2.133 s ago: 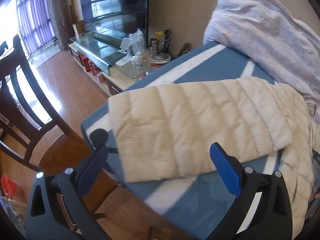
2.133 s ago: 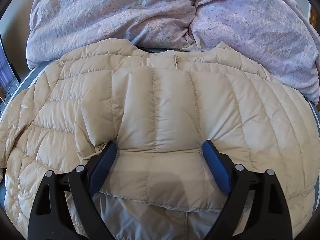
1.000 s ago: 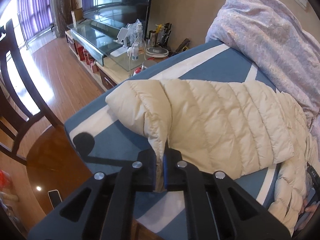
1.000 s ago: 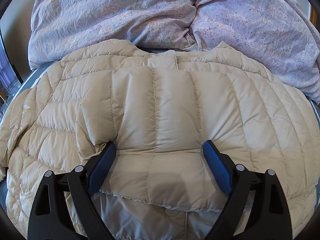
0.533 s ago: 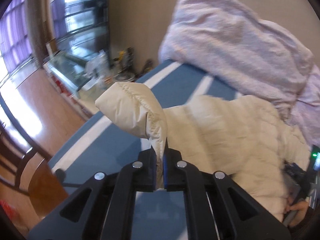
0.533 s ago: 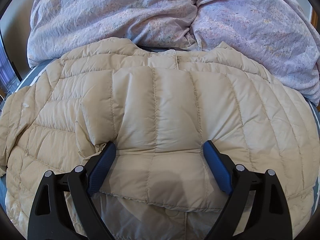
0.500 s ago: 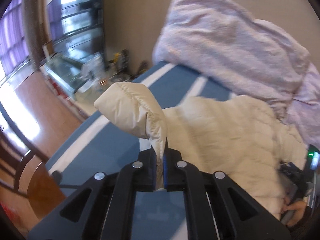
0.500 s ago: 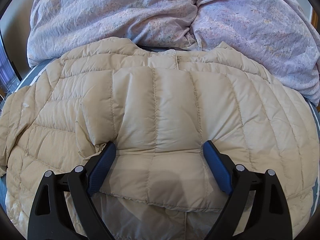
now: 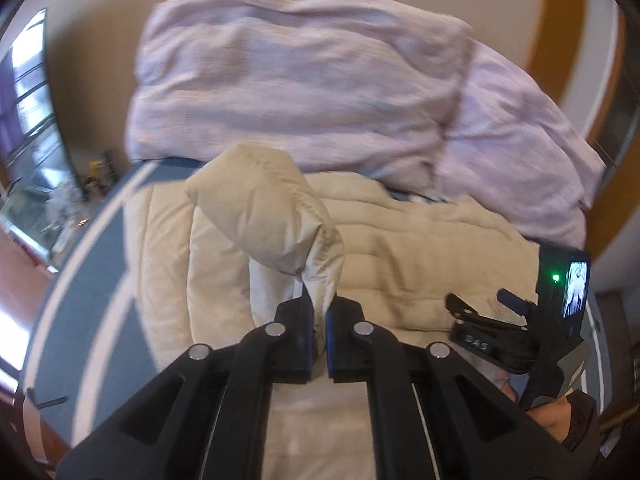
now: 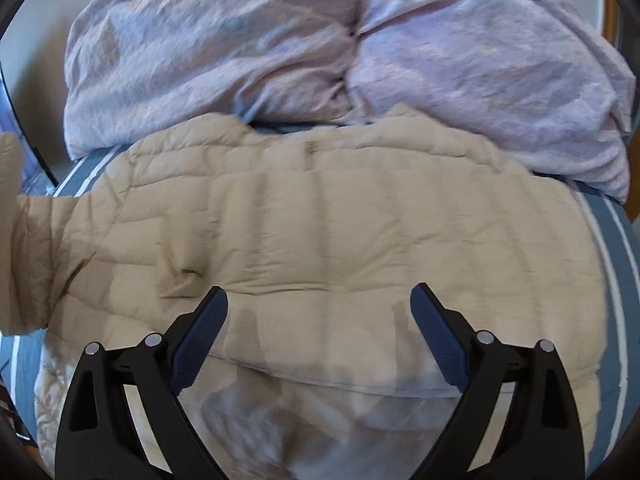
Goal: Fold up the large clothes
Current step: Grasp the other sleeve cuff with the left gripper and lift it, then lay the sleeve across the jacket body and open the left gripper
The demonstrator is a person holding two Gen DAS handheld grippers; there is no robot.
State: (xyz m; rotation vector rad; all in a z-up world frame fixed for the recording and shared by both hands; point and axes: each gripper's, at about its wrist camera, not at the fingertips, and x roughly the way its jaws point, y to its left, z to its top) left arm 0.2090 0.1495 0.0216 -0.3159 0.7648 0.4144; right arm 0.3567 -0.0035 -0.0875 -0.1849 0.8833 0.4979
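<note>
While left gripper (image 9: pixel 317 334) clamps the sleeve (image 9: pixel 264 216) cuff, lifted over the jacket (image 10: pixel 340 240) on the bed (image 10: pixel 612 248), right gripper (image 10: pixel 318 338) hovers open above the hem. Step: sleeve fold-in. Next: lay sleeve across torso, release. Count: 1 jacket, 2 grippers, 1 duvet (image 10: pixel 320 48).

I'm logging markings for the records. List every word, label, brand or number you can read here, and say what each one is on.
"DAS", roughly: pale letters on the black body of the right gripper, seen from the left wrist camera; blurred, so the reading is uncertain.
Small screen on that same gripper: shows a picture, no readable text.
Jacket, quilt, bed sheet: no writing visible.
</note>
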